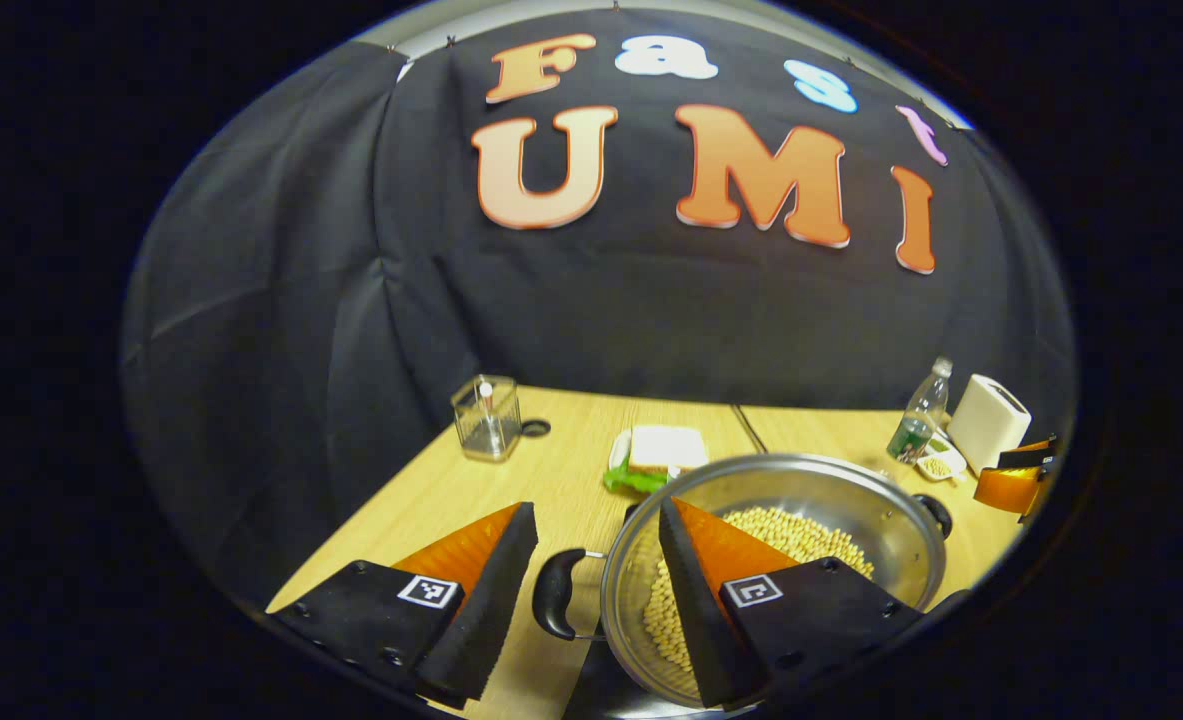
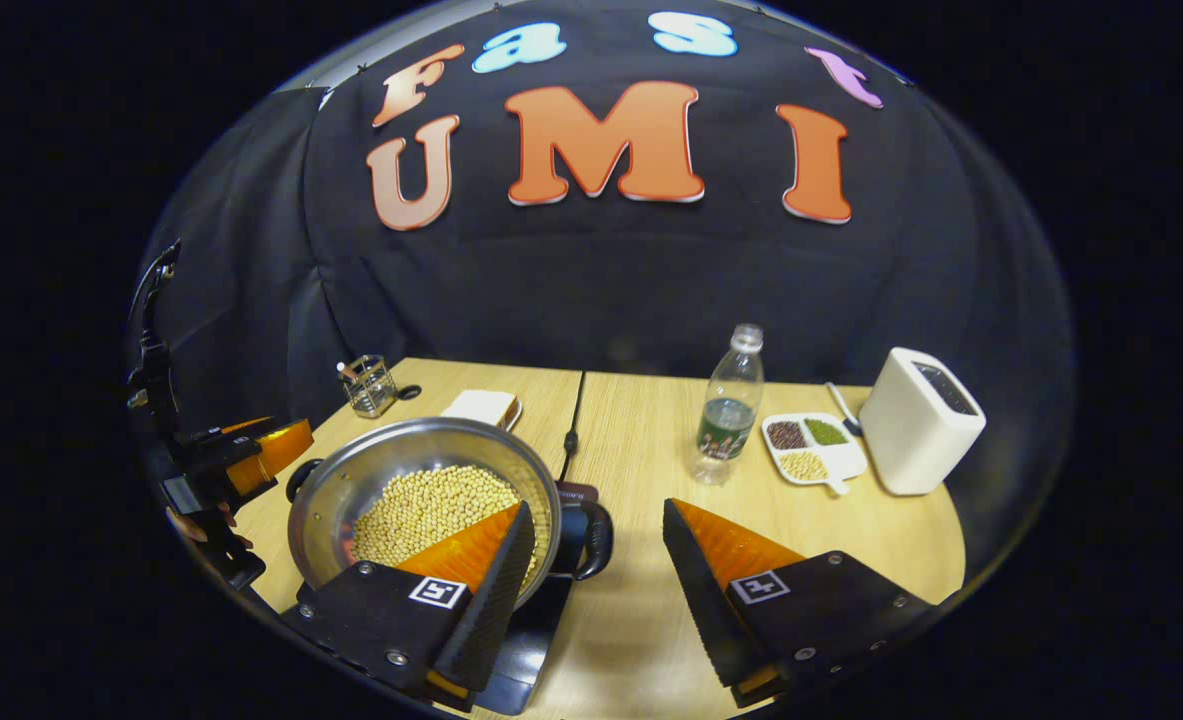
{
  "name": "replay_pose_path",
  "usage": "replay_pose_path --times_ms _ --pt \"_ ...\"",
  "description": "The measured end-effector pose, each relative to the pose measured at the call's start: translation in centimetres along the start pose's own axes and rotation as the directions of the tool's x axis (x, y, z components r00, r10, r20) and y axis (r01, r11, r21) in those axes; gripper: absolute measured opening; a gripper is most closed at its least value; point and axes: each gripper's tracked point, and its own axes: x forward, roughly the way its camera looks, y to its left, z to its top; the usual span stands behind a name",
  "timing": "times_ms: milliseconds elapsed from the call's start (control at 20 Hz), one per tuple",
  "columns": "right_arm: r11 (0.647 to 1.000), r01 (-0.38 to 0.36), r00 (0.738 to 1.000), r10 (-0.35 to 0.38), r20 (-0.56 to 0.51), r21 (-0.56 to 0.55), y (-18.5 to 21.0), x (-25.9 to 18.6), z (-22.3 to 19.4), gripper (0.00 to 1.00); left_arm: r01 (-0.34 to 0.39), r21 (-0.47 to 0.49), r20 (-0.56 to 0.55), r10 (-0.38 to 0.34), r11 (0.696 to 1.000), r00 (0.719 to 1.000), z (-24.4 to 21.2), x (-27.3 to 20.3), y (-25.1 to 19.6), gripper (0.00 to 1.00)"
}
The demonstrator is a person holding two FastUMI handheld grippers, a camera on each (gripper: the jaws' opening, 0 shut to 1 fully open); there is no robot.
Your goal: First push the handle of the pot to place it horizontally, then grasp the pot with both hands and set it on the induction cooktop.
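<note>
The round steel pot (image 2: pixel 421 490) of pale beans sits on the flat black induction cooktop (image 2: pixel 531 640) on the wooden desk (image 2: pixel 641 440). The left hand-held gripper (image 1: pixel 596 560) gapes wide around one black loop handle (image 1: pixel 556 592). The right hand-held gripper (image 2: pixel 596 555) stands equally wide astride the other handle (image 2: pixel 591 538), pressing nothing.

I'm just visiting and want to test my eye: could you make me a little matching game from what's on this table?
Things:
1. pot
2. water bottle
3. divided dish
4. clear glass

Descriptions:
A. three kinds of beans, in separate sections
B. stands at the far left corner
C. upright, nearly empty
D. steel, holds pale beans

Pairs: 1-D, 2-C, 3-A, 4-B
</note>
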Motion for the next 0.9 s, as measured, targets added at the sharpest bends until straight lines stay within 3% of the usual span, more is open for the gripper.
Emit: replay_pose_path --times_ms 150,300,400,550,600,750,900 --pt "0.999 0.012 0.991 -0.008 0.133 -0.032 -1.1 -4.3 3.5 0.86 0.016 0.033 0.130 -0.020 0.999 0.991 4.4 -2.9 -0.4 0.81" --pt "0.998 -0.019 0.983 0.031 0.181 -0.066 -1.1 -9.1 5.3 0.93 0.077 -0.006 0.234 -0.074 0.997 0.969 8.9 -5.6 -1.6 0.81" --pt "0.995 0.017 0.967 0.008 0.254 -0.097 -2.5 -12.2 7.7 0.94 0.100 -0.031 0.279 -0.088 0.994 0.956 11.6 -8.5 -1.9 0.84" --pt "0.991 0.069 0.921 -0.019 0.389 -0.114 -3.8 -16.6 11.5 0.94 0.140 -0.049 0.365 -0.113 0.989 0.924 16.4 -12.8 -2.4 0.90" --pt "0.991 0.073 0.901 -0.015 0.434 -0.116 -3.8 -17.9 12.9 0.98 0.152 -0.046 0.385 -0.123 0.987 0.915 17.8 -14.0 -2.9 0.93" --pt "0.991 0.100 0.859 -0.039 0.511 -0.092 -4.9 -21.5 15.2 0.94 0.156 -0.047 0.432 -0.121 0.987 0.894 20.5 -17.2 -2.7 0.96" --pt "0.992 0.113 0.789 -0.060 0.612 -0.048 -5.8 -25.2 17.8 0.98 0.147 -0.047 0.482 -0.106 0.988 0.869 22.9 -20.6 -2.5 0.99"
